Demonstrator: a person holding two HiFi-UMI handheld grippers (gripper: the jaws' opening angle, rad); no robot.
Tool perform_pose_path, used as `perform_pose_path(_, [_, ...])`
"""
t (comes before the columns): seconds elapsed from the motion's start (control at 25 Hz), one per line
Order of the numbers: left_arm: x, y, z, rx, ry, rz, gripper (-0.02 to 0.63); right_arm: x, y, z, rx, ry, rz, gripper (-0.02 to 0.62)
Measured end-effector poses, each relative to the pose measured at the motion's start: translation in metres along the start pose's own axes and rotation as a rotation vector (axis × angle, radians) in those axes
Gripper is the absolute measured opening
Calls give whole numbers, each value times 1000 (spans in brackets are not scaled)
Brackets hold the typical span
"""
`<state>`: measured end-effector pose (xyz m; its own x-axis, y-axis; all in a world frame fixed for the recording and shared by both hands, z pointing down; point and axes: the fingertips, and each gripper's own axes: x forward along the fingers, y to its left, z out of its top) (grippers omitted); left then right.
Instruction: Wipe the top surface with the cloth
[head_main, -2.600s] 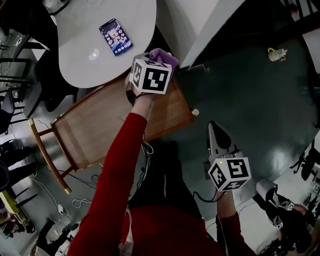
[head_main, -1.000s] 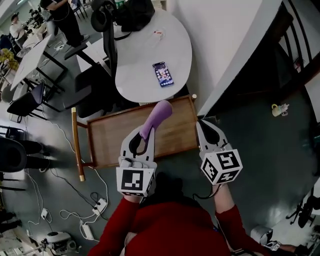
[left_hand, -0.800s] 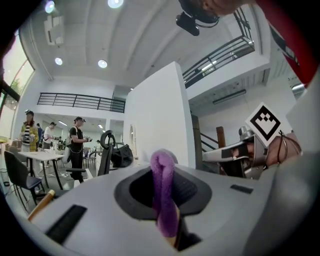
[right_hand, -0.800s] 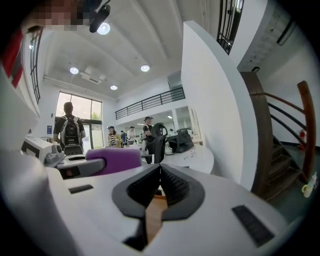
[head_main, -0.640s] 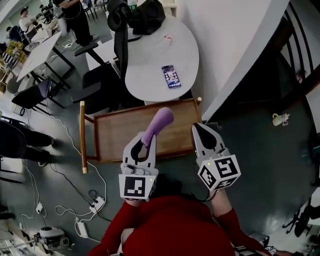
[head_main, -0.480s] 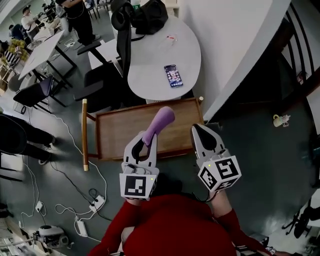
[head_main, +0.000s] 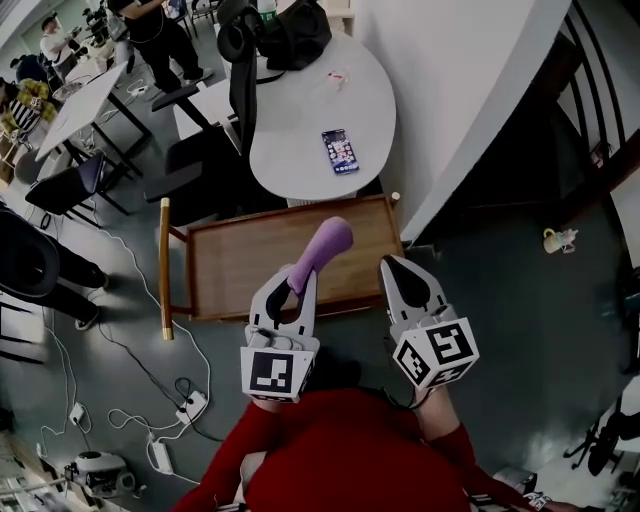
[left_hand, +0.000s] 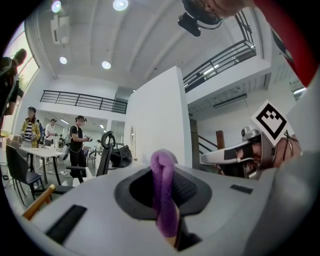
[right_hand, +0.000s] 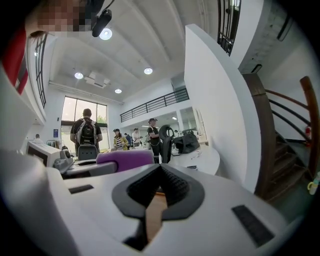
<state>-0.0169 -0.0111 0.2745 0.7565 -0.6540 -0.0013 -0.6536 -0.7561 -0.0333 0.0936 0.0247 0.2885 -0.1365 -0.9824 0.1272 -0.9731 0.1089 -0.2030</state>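
The wooden tray-like top surface (head_main: 235, 268) lies below and ahead of both grippers in the head view. My left gripper (head_main: 298, 277) hangs over its near edge, shut on a rolled purple cloth (head_main: 324, 248) that sticks out forward above the wood. In the left gripper view the cloth (left_hand: 163, 192) stands pinched between the jaws. My right gripper (head_main: 393, 264) is beside it at the top's near right corner, jaws together and holding nothing. From the right gripper view the cloth (right_hand: 125, 159) shows to the left.
A white oval table (head_main: 300, 120) with a phone (head_main: 338, 150) and a black bag (head_main: 285, 22) stands beyond the wooden top. A white wall (head_main: 470, 90) rises at the right. Cables (head_main: 150, 400) lie on the floor at left. People stand at far desks.
The left gripper, earlier stretched out to the wooden top's far corner, has come back to its near edge with the cloth. Over the last second both grippers barely moved.
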Motion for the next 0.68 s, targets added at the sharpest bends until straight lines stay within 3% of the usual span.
perform_pose_path(0.24, [5,-2,4,-30,-11,12,54,-4,-3,0,5,6,-9,12])
perform_pose_path(0.48, [5,-11,-4,18,25,-20,54,-10,-6,-3,11,8,-18,12])
perform_pose_path(0.68, [5,-11,-3,10,23,-16,54,-11,-7,-6,15,2,-21,12])
